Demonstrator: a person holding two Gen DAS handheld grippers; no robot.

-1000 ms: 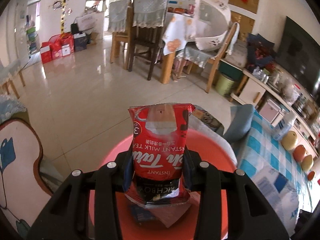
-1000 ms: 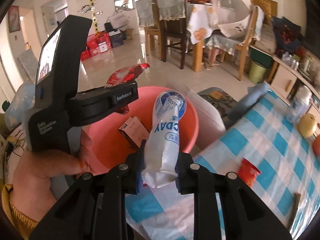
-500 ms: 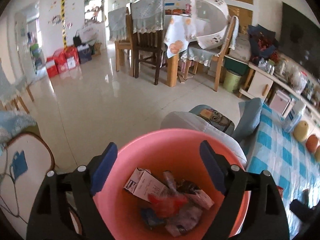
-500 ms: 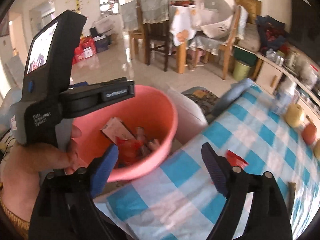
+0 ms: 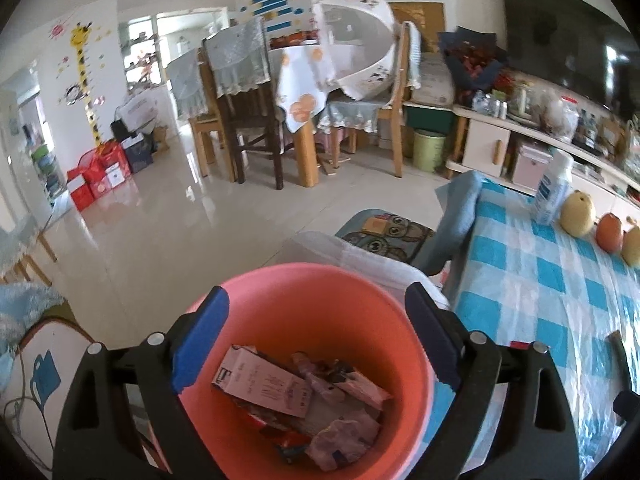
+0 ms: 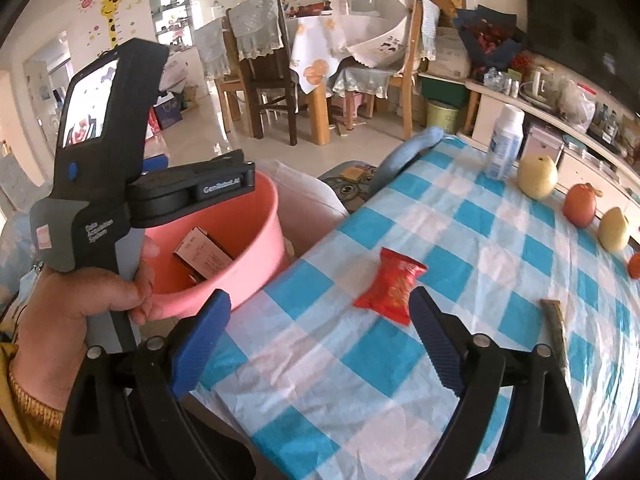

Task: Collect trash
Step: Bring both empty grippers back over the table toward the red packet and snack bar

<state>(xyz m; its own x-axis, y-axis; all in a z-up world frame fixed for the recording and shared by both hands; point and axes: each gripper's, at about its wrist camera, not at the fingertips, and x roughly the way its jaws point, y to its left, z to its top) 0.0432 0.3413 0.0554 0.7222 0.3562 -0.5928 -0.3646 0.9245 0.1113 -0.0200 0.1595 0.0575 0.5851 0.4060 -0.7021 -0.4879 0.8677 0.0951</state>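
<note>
Across the checked tabletop, near its bin-side edge: steering the empty right gripper, jaws opening, squarely over the red wrapper; left gripper widening emptily above the pink bin.

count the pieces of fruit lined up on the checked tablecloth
4, along the tablecloth's far edge past the white bottle: pale pear, orange fruit, second pale pear, another orange fruit cut off; more may be hidden.

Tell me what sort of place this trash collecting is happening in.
Most likely a home's combined living and dining room. A dining table with wooden chairs stands across the tiled floor, a giraffe height chart is stuck on the wall, and a dark television hangs above a low cabinet.
</note>
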